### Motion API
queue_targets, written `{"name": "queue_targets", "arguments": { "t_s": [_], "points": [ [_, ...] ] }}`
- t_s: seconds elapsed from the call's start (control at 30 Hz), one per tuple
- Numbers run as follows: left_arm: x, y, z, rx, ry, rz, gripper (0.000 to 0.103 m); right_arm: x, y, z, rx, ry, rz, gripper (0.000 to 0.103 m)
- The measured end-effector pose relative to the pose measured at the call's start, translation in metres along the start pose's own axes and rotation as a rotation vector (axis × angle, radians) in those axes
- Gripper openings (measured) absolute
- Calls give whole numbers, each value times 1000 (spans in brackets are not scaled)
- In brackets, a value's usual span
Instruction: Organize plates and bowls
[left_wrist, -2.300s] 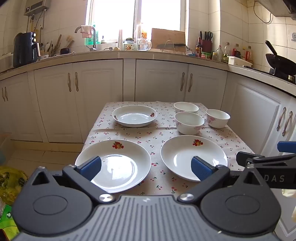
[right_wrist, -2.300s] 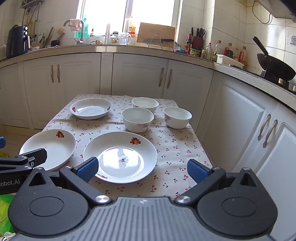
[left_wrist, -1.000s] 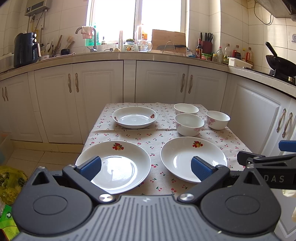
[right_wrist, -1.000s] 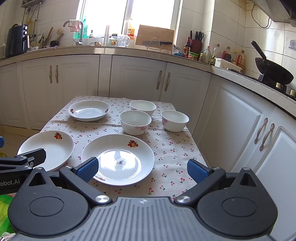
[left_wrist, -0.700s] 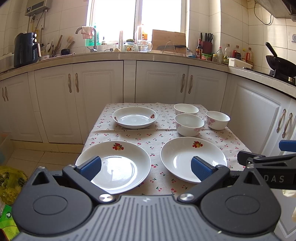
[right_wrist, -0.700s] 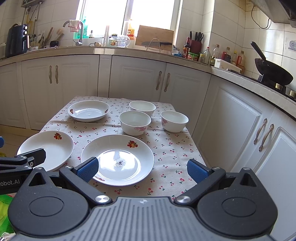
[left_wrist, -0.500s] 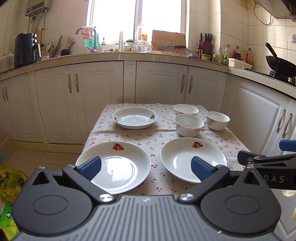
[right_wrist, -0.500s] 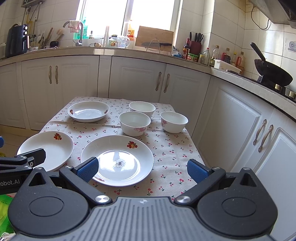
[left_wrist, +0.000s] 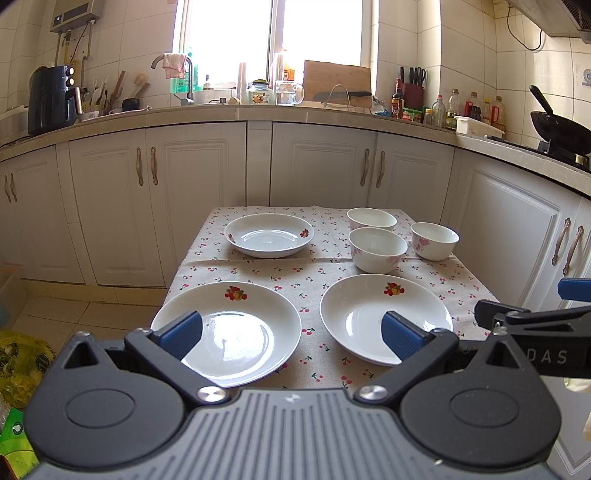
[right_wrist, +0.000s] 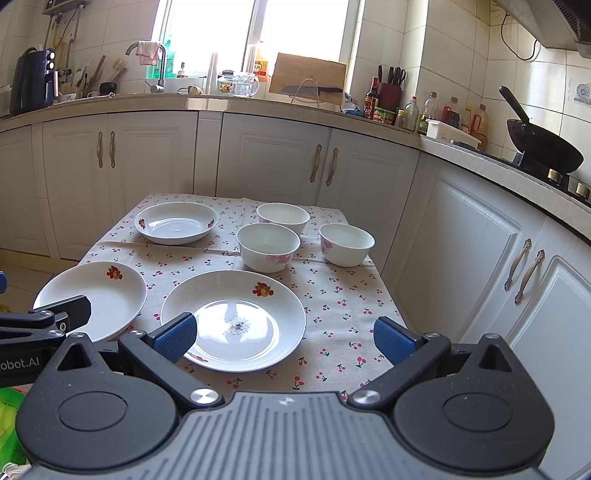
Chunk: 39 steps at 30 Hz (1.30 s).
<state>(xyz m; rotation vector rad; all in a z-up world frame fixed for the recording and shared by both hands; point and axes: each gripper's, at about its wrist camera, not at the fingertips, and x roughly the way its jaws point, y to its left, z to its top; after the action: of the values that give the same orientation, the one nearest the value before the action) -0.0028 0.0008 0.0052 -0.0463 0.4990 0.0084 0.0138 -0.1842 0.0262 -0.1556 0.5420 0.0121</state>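
Observation:
A small table with a cherry-print cloth (left_wrist: 314, 277) holds three white plates and three white bowls. In the left wrist view a near left plate (left_wrist: 236, 325), a near right plate (left_wrist: 369, 314) and a far plate (left_wrist: 269, 234) show, with bowls (left_wrist: 376, 249) at the back right. My left gripper (left_wrist: 291, 334) is open and empty, held before the table's near edge. My right gripper (right_wrist: 282, 339) is open and empty, over the near edge by the near right plate (right_wrist: 236, 314). The bowls (right_wrist: 267, 247) stand behind it.
White kitchen cabinets (left_wrist: 199, 184) wrap around the table's far and right sides. The counter holds an air fryer (left_wrist: 51, 99), a sink tap, bottles and a wok (right_wrist: 543, 146). Yellow and green bags (left_wrist: 18, 365) lie on the floor at the left.
The right gripper has drifted slightly back and up, so the table sits a little lower in its view. The left gripper has hardly moved. Both stay open.

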Motion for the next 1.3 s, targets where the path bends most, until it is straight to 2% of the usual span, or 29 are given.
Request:
{"name": "queue_targets", "arguments": {
  "t_s": [0.83, 1.3],
  "points": [
    [-4, 1, 3, -2, 2, -1, 102, 0, 1, 1, -11, -7, -12, 103],
    [10, 5, 6, 1, 9, -18, 102, 12, 6, 5, -38, -19, 0, 103]
  ]
}}
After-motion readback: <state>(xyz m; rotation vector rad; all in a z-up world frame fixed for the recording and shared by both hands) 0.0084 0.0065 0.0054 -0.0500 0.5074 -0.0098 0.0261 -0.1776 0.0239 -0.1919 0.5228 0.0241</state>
